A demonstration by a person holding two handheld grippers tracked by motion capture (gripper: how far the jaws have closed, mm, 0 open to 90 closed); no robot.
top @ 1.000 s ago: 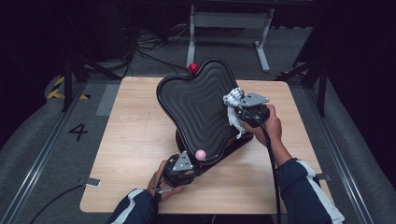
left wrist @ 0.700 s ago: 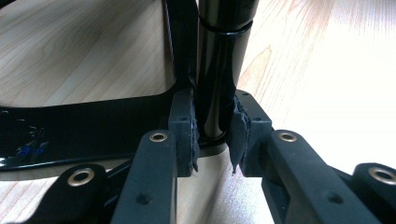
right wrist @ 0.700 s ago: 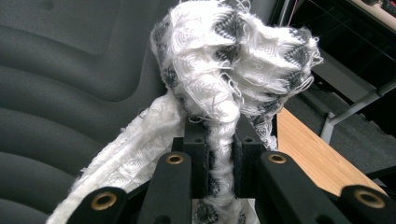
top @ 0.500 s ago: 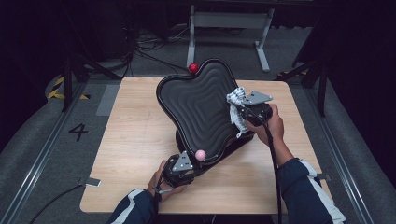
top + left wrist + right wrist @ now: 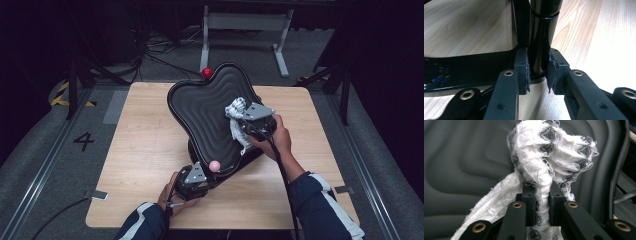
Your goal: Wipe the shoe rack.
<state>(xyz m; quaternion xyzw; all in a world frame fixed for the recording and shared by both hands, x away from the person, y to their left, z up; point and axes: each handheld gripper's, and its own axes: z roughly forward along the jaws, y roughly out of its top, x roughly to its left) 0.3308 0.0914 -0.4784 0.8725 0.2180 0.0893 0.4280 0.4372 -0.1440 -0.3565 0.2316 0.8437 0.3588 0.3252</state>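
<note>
On our left, the left gripper (image 5: 192,181) has its jaws nearly closed on the glossy black post (image 5: 541,37) of the stand, the torn pads pressed to either side of it and the light wooden table (image 5: 145,150) showing beyond. That grip steadies the wavy-edged black ribbed tray (image 5: 210,115), which tilts up toward us; a small pink ball (image 5: 214,165) sits at its low edge just ahead of those jaws, and a red ball (image 5: 206,73) at its far rim. To the right, our right gripper (image 5: 240,122) is clamped on a frayed white-and-black woven cloth (image 5: 544,170), bunched just past the jaw tips and touching the ribbed surface. We judge the wiping of the tray is under way. Next we should drag the cloth across the ridges while the left keeps the stand firm.
</note>
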